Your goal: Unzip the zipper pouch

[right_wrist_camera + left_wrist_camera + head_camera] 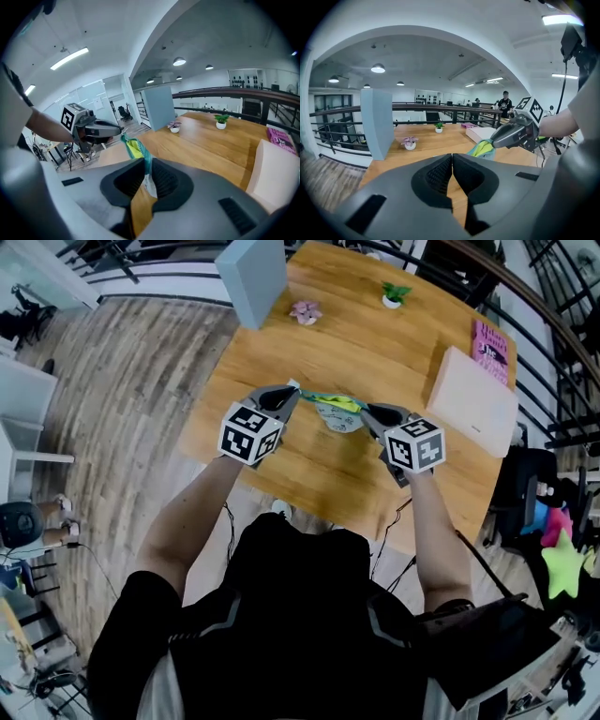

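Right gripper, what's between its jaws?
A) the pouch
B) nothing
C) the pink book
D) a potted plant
A: in the right gripper view, the right gripper has its jaws closed on one end of the teal and yellow pouch, held up off the table.

The right gripper (146, 176) has its jaws closed on the teal edge of the pouch (135, 149). The pouch stretches up and left, its yellow inside showing, to the tip of the left gripper (117, 128). Beyond, a wooden table (206, 145) bears a pink-flowered pot (175, 126) and a green plant (221, 121).
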A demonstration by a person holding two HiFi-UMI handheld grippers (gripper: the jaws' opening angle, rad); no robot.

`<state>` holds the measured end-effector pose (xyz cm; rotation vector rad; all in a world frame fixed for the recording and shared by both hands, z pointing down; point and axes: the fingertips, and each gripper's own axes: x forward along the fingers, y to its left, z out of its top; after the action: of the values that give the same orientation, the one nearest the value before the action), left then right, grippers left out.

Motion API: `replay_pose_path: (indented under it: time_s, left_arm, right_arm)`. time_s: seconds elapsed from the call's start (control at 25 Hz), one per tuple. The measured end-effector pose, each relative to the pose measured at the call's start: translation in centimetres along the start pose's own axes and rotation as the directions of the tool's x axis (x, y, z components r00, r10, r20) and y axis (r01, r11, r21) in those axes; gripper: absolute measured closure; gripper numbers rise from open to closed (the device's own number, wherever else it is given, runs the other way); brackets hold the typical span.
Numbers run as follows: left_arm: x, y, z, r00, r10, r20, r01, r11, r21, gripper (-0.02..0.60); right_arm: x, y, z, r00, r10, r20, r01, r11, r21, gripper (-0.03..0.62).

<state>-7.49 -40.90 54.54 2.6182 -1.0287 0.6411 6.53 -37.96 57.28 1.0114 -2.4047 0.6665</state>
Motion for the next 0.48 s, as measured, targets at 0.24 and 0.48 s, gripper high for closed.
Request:
replay_pose_path:
  time_s: [0.24, 0.48]
  left_arm:
    - [-0.1, 0.5, -5.4, 0.997, -0.012, -0.081, 0.008, 0.999, -0.047, 0.549]
    - [-0.3, -1.1, -11.0, 0.982, -0.058, -0.181, 0.044, 0.996, -0.076, 0.549]
  right_arm:
    - [2.8, 1.4, -3.5, 0.999, 0.044, -0.032, -0.043, 0.999, 0.014, 0.536]
    - [3.8, 3.4, -8.7, 0.991, 0.094, -0.096, -0.091, 0.995, 0.033, 0.536]
